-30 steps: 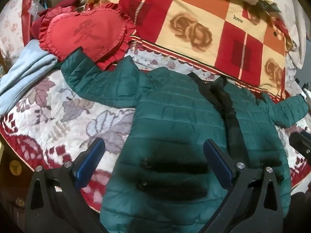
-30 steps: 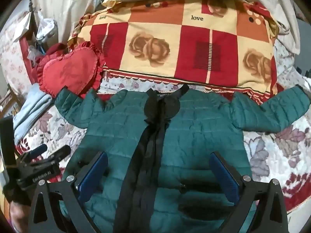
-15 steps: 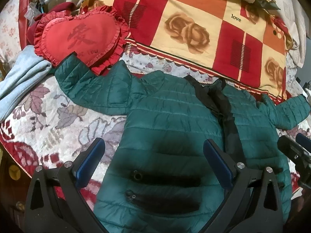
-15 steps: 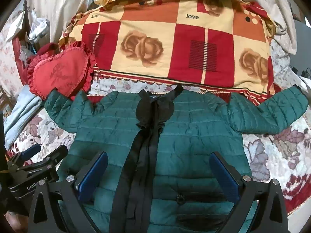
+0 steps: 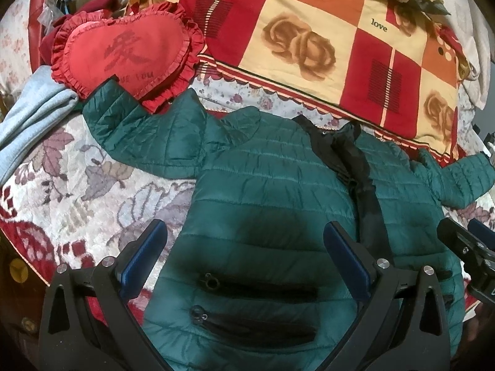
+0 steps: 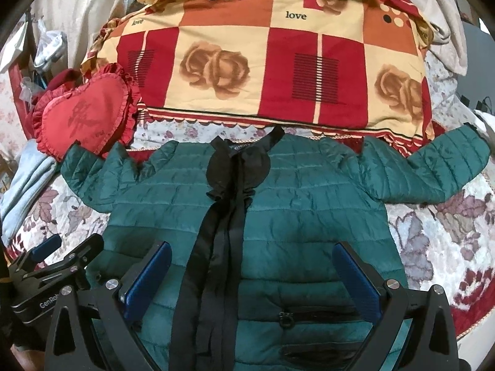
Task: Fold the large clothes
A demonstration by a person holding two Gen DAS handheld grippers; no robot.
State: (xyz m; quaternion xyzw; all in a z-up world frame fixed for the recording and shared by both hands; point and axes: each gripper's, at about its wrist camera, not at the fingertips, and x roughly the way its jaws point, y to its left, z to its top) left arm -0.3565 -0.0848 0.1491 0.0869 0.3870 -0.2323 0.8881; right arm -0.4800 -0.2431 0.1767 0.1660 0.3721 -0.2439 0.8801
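The left gripper (image 5: 244,253) hangs with its blue-padded fingers spread wide and nothing between them, above the lower left panel of the green jacket (image 5: 278,204). Directly under it lie two black zippered pockets (image 5: 256,287), one beyond the other. The right gripper (image 6: 252,270) is likewise spread wide and empty, poised over the jacket's lower front, with the black zipper placket (image 6: 213,247) running up between its fingers toward the collar.

The jacket lies flat, front up, on the floral bedspread (image 6: 433,235). It is a quilted puffer in deep teal, stitched in horizontal channels with a slight sheen, and both sleeves are stretched outward, away from either gripper. Beyond its collar sits a large checked pillow (image 6: 263,68) in red, orange and cream with rose prints. Off to the left, a red heart-shaped cushion (image 5: 123,52) with a ruffled edge touches the left sleeve cuff, beside pale blue fabric (image 5: 27,117).
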